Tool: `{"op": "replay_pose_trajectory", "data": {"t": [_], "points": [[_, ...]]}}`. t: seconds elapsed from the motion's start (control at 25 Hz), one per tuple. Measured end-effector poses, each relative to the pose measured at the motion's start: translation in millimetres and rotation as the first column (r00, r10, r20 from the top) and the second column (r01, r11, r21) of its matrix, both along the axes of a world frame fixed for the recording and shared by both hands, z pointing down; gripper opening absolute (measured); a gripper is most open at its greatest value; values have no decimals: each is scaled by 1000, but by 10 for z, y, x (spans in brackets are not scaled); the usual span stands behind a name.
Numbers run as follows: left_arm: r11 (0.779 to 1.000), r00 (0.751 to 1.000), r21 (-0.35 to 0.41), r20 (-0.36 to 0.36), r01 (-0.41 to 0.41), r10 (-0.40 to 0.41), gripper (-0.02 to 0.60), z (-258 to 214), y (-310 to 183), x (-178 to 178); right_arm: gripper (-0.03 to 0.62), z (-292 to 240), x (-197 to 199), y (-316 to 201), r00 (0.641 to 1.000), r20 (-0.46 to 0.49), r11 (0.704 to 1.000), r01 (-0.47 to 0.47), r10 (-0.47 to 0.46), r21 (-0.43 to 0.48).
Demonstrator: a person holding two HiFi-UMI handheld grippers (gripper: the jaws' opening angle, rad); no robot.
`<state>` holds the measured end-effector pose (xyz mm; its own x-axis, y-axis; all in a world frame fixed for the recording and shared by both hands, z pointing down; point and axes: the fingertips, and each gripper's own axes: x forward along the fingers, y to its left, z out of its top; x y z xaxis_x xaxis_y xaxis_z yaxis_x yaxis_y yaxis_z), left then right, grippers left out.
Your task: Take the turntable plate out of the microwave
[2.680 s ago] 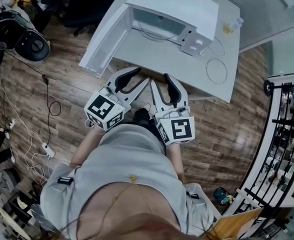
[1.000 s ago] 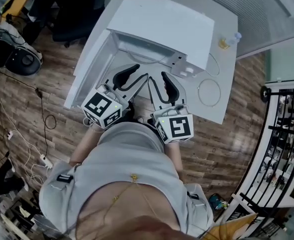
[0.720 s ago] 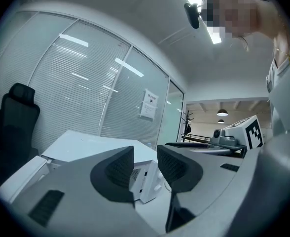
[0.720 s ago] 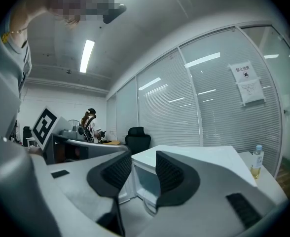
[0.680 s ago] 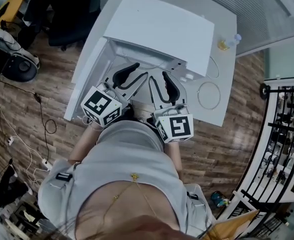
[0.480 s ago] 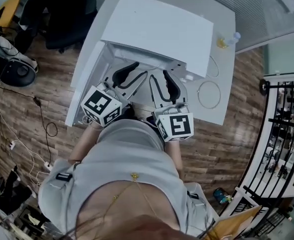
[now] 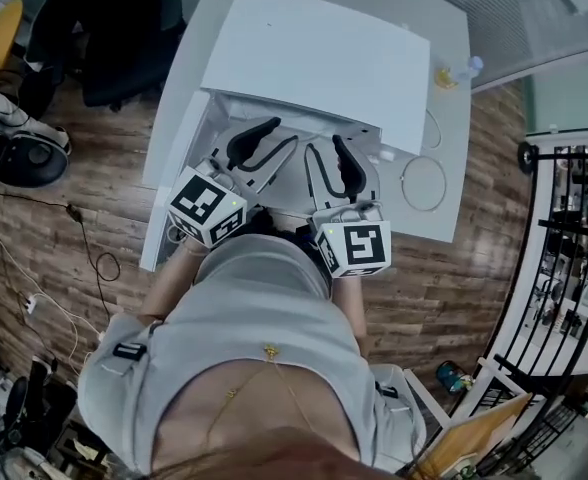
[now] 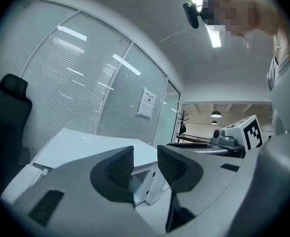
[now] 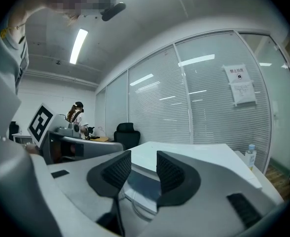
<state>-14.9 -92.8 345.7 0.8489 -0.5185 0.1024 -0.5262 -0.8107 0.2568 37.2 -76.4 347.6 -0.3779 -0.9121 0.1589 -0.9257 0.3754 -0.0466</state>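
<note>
As the person (image 7: 254, 348) holds both tools roughly level ahead of the chest, the left gripper (image 8: 145, 158) has its jaws partly apart w/ nothing btwn the ribbed pads (image 8: 119, 168), only the front of the white microwave (image 8: 86, 144) showing through the gap; the right gripper (image 9: 143, 163) sits just beside it, jaws likewise partly apart and empty, looking into the open cavity (image 9: 141, 184); neither touches anything. Low in that cavity, seen btwn the right jaws, a curved pale rim looks like the edge of the turntable plate (image 9: 141, 209), lying inside the oven on its floor; in the head view the oven's top hides it. The tips of both tools are at approx. the mouth of the cavity; the door (image 7: 177, 173) is swung wide open on the left-gripper side. The oven stands on a white table (image 7: 449, 158); to its right on the table lies a white cable loop (image 7: 421, 182); at the table's far right corner stands a small water bottle (image 7: 461, 70). Beyond: a black office chair (image 7: 124, 28), a glass partition w/ blinds (image 9: 209, 98); wood-pattern floor (image 7: 444, 288) below.
</note>
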Motion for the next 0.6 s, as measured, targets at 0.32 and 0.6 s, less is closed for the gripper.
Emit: {"op": "replay_pose_trajectory", "data": {"t": [0.32, 0.6], "points": [[999, 999, -19, -20, -26, 25, 155, 60, -86, -91, 166, 42, -87, -72, 999, -10, 999, -34, 34, -9], [999, 999, -24, -14, -31, 30, 155, 130, -124, -74, 166, 88, -84, -139, 1000, -7, 1000, -28, 28, -13]]}}
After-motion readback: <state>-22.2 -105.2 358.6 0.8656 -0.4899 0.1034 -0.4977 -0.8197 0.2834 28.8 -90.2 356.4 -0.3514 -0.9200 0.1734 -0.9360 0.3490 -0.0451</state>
